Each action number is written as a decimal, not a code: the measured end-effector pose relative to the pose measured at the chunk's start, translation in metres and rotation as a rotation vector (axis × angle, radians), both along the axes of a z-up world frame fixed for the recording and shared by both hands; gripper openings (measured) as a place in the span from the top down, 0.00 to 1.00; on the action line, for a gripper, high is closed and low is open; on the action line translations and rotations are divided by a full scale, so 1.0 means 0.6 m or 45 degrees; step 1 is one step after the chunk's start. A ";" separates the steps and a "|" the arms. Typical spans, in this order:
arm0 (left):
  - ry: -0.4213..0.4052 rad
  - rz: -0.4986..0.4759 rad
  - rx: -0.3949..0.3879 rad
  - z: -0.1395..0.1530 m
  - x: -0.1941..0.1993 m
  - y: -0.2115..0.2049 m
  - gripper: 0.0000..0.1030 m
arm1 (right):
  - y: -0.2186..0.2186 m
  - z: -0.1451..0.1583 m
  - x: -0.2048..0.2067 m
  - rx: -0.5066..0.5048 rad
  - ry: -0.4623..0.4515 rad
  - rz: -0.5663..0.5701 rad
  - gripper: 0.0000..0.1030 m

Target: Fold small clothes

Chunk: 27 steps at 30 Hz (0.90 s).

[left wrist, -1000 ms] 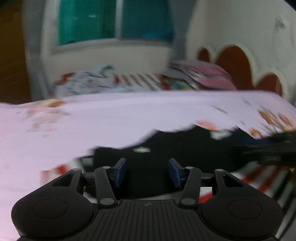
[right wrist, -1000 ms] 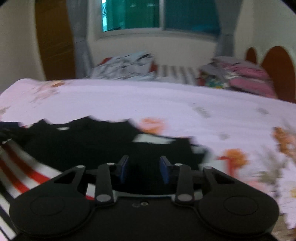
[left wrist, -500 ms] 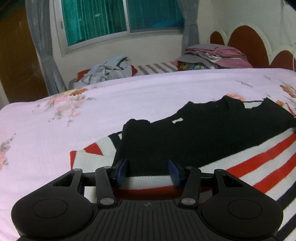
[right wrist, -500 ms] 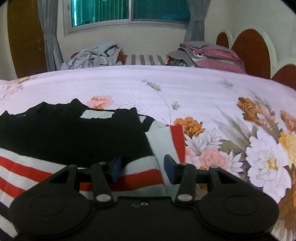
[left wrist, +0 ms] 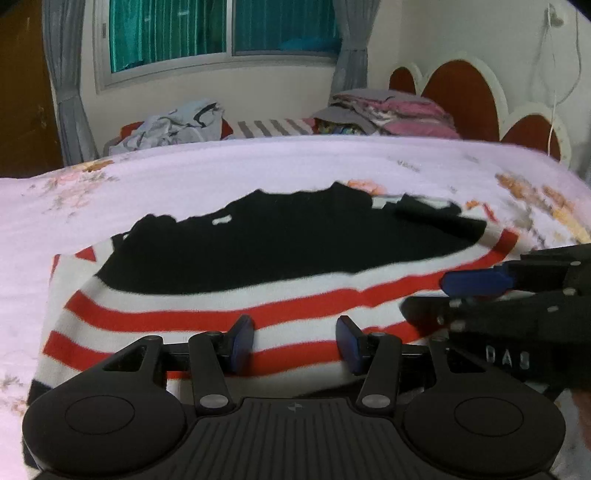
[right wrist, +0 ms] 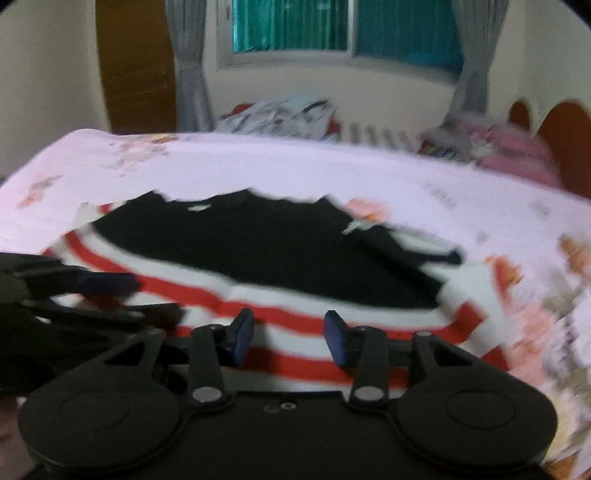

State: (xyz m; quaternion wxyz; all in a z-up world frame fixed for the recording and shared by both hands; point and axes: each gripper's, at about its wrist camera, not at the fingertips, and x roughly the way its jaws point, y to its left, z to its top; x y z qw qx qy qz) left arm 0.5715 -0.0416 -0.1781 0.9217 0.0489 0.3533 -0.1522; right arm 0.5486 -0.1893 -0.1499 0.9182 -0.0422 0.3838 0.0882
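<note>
Two black grippers with blue pads are low in both pictures. The left gripper (left wrist: 295, 345) stands partly open with nothing between its pads, over the red and white stripes. The right gripper (right wrist: 289, 338) is also partly open; its jaws have just been closing a little, and only the striped cloth lies below them, not pinched. In the left wrist view the right gripper comes in from the lower right of the frame; in the right wrist view the left one shows at the left edge.

Beyond them, the black knitted garment with red and white striped lower part (left wrist: 280, 251) lies spread flat in the middle of the pink floral bedsheet (left wrist: 184, 184). Further, a heap of pale crumpled clothes (left wrist: 173, 125) and a stack of folded pink and grey clothes (left wrist: 391, 112) sit under the green window (left wrist: 221, 33), with the red scalloped headboard (left wrist: 461, 96) at the upper right.
</note>
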 end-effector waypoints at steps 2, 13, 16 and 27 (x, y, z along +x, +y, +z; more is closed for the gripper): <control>0.004 0.004 0.011 -0.001 0.001 0.013 0.51 | -0.001 -0.006 -0.002 -0.060 0.002 0.038 0.62; 0.008 0.219 0.031 0.012 0.010 0.139 0.51 | -0.191 0.046 0.013 -0.042 -0.048 -0.382 0.67; -0.003 0.156 0.022 0.013 -0.007 0.100 0.51 | -0.123 0.043 -0.004 -0.034 -0.063 -0.224 0.67; 0.008 0.010 0.038 0.006 -0.089 0.018 0.51 | 0.022 0.003 -0.064 -0.023 0.046 -0.021 0.60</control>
